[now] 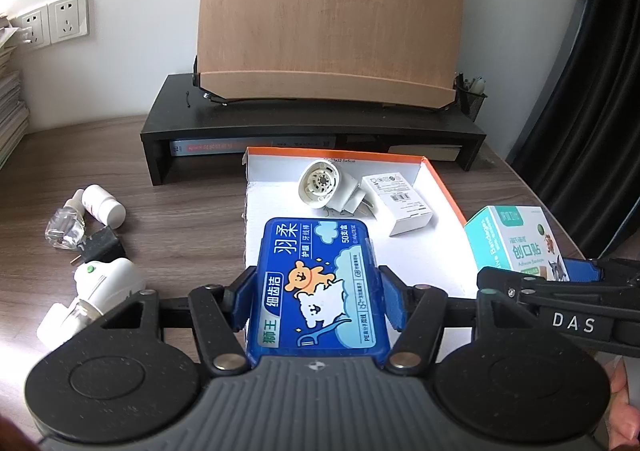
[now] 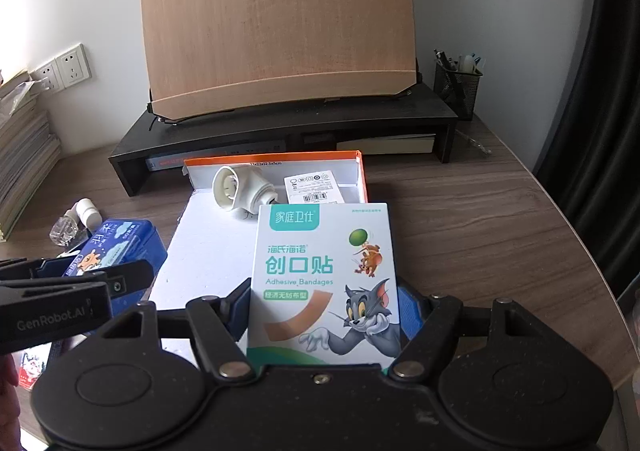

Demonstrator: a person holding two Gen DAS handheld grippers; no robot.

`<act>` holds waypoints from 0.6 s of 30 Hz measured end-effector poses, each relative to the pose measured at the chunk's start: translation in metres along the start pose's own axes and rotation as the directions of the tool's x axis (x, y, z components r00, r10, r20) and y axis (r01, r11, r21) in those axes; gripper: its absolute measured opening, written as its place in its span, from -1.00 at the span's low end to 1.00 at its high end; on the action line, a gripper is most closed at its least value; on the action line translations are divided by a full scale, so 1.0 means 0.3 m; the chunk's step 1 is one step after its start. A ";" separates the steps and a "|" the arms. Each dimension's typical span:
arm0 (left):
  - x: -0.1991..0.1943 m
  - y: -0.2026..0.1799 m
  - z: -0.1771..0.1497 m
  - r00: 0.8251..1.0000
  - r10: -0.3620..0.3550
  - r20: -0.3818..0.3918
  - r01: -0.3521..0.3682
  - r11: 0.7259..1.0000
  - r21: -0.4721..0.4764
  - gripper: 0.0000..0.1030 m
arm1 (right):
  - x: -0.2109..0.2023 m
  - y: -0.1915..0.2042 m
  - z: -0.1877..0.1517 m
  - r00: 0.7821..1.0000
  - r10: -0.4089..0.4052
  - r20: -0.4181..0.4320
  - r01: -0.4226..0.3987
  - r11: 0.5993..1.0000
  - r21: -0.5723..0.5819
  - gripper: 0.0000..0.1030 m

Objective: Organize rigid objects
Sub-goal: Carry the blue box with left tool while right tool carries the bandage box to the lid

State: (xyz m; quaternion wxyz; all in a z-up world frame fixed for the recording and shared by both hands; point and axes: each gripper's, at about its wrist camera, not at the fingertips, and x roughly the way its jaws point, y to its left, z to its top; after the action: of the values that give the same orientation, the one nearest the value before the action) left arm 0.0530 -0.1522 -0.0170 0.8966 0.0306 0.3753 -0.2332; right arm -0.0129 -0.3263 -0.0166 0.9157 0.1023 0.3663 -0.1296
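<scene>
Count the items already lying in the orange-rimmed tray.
2. A round white plug-in device lies at the tray's far left, and a small white box lies right beside it. The held boxes may hide more of the tray floor.

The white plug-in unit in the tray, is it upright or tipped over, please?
Tipped over: the white unit lies on its side on the tray floor, round end facing the camera, against the small box.
</scene>
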 end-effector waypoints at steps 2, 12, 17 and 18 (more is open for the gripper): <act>0.017 0.000 0.004 1.000 0.006 -0.007 -0.006 1.000 -0.007 0.22 | 0.020 -0.002 0.009 1.000 0.007 -0.008 -0.007 1.000 -0.005 0.63; 0.083 0.010 0.023 0.999 0.025 -0.033 -0.026 1.000 -0.018 0.22 | 0.114 0.009 0.039 0.999 0.026 -0.040 -0.027 0.999 -0.029 0.63; 0.108 0.017 0.035 0.999 0.026 -0.038 -0.026 0.999 -0.022 0.22 | 0.144 0.011 0.051 0.998 0.027 -0.049 -0.029 0.999 -0.031 0.63; 0.111 0.018 0.037 0.999 0.025 -0.038 -0.025 0.999 -0.023 0.22 | 0.149 0.011 0.054 0.998 0.027 -0.050 -0.028 0.999 -0.031 0.63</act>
State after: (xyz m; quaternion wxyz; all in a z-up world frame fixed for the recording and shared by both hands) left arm 0.0830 -0.1633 -0.0326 0.8925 0.0290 0.3944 -0.2169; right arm 0.0296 -0.3350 -0.0360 0.9095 0.0960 0.3896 -0.1085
